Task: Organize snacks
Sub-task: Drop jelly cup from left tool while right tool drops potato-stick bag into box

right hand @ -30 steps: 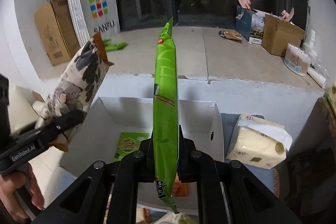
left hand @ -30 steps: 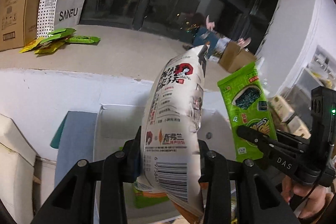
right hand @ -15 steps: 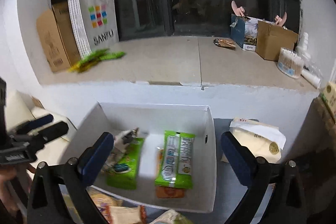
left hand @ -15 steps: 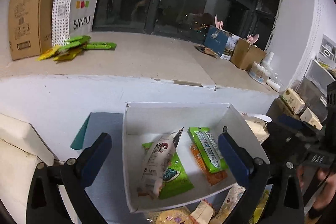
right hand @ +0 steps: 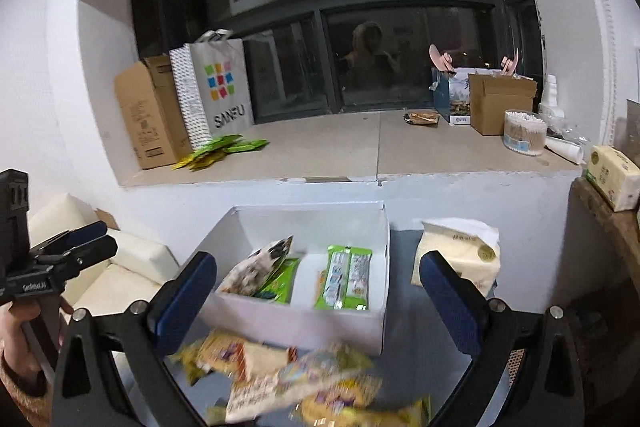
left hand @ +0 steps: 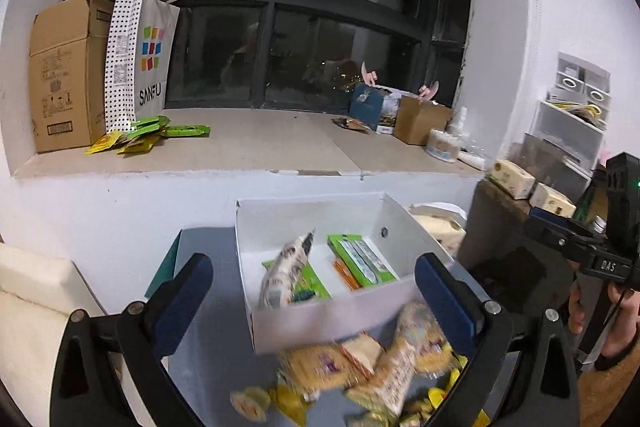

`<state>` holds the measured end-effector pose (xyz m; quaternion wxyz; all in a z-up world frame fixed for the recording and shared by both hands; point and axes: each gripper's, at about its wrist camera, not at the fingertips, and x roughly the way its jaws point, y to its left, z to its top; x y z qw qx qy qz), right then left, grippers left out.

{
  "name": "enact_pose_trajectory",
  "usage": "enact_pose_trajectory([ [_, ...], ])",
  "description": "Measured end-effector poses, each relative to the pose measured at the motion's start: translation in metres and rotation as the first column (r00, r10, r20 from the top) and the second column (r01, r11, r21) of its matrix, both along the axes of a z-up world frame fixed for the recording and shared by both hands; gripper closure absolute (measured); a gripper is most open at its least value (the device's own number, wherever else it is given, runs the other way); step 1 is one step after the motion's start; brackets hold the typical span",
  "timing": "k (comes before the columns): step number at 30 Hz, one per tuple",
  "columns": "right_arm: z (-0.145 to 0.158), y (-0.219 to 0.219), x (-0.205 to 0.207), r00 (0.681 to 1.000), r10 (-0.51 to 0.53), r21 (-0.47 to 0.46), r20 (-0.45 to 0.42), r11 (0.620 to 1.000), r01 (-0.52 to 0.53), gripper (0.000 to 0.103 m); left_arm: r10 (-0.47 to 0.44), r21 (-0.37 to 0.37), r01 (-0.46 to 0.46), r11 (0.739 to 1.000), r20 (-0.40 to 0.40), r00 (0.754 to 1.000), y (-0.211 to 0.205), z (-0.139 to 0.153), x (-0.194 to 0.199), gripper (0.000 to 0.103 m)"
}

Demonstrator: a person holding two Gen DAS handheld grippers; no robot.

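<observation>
A white open box (left hand: 320, 319) (right hand: 304, 323) stands on a grey-blue surface below the window sill. In its left half a white printed snack bag (left hand: 282, 273) (right hand: 256, 269) leans on a green packet (left hand: 312, 285). In its right half a green packet (left hand: 362, 261) (right hand: 346, 277) lies on an orange one. A blurred pile of yellow snack bags (left hand: 360, 367) (right hand: 288, 379) lies in front of the box. My left gripper (left hand: 316, 303) is open and empty above the pile. My right gripper (right hand: 320, 303) is open and empty too.
On the sill stand a cardboard box (left hand: 64, 71), a SANFU paper bag (left hand: 140, 59) and green and yellow packets (left hand: 148, 137). A tissue pack (right hand: 456, 255) sits right of the white box. A cream cushion (left hand: 36, 307) is at left, a wooden stand (right hand: 608, 219) at right.
One second ago each gripper was shut on a bag above the box. Both opened, the bags dropped into the box, and both grippers pulled back over the pile.
</observation>
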<state>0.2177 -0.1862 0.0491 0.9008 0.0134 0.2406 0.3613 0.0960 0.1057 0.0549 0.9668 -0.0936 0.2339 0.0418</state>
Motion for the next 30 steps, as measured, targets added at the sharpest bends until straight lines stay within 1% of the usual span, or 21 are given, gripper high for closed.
enact_pose_trajectory([
  [4, -0.013, -0.025, -0.041, 0.999, 0.031, 0.027, 0.033, 0.999, -0.032, 0.0, -0.032, 0.006, 0.032, 0.999, 0.004, 0.999, -0.014, -0.013, -0.04, 0.0],
  [7, -0.031, -0.042, -0.07, 0.999, 0.043, 0.065, 0.021, 0.997, -0.045, 0.0, -0.013, 0.024, 0.013, 1.0, -0.011, 1.0, -0.025, -0.032, -0.069, 0.0],
  [10, -0.046, -0.052, -0.087, 0.999, 0.048, 0.083, -0.004, 0.995, -0.048, 0.0, 0.016, 0.043, -0.014, 0.999, -0.052, 0.999, -0.033, -0.059, -0.096, 0.0],
  [13, -0.066, -0.061, -0.105, 0.999, 0.045, 0.083, -0.02, 0.996, -0.043, 0.0, 0.019, 0.059, -0.013, 0.998, -0.095, 0.995, -0.038, -0.081, -0.112, 0.0],
  [16, -0.083, -0.067, -0.115, 0.999, 0.047, 0.082, -0.008, 0.996, -0.046, 0.0, 0.054, 0.048, -0.048, 0.998, -0.148, 0.987, -0.035, -0.103, -0.121, 0.0],
  [18, -0.094, -0.067, -0.115, 0.998, 0.046, 0.053, -0.033, 0.998, -0.044, 0.0, 0.043, 0.035, -0.037, 0.999, -0.177, 0.983, -0.031, -0.115, -0.122, 0.0],
  [20, -0.099, -0.068, -0.113, 0.998, 0.046, 0.049, -0.05, 0.998, -0.043, 0.0, 0.057, 0.035, -0.051, 0.998, -0.198, 0.979, -0.026, -0.123, -0.118, 0.0],
  [22, -0.102, -0.069, -0.111, 0.997, 0.042, 0.059, -0.067, 0.998, -0.038, 0.0, 0.043, 0.025, -0.038, 0.999, -0.222, 0.974, -0.017, -0.133, -0.109, 0.0],
  [24, -0.104, -0.067, -0.112, 0.996, 0.049, 0.055, -0.071, 0.997, -0.045, 0.0, 0.006, 0.008, -0.004, 1.0, -0.226, 0.974, -0.007, -0.141, -0.097, 0.0],
  [27, -0.106, -0.059, -0.116, 0.998, 0.047, 0.008, -0.051, 0.999, -0.047, 0.0, -0.005, -0.006, 0.003, 1.0, -0.255, 0.967, 0.011, -0.152, -0.076, 0.0],
  [30, -0.108, -0.055, -0.119, 0.996, 0.068, 0.001, -0.055, 0.998, -0.068, 0.0, -0.039, -0.034, 0.031, 0.999, -0.266, 0.963, 0.026, -0.161, -0.059, 0.0],
])
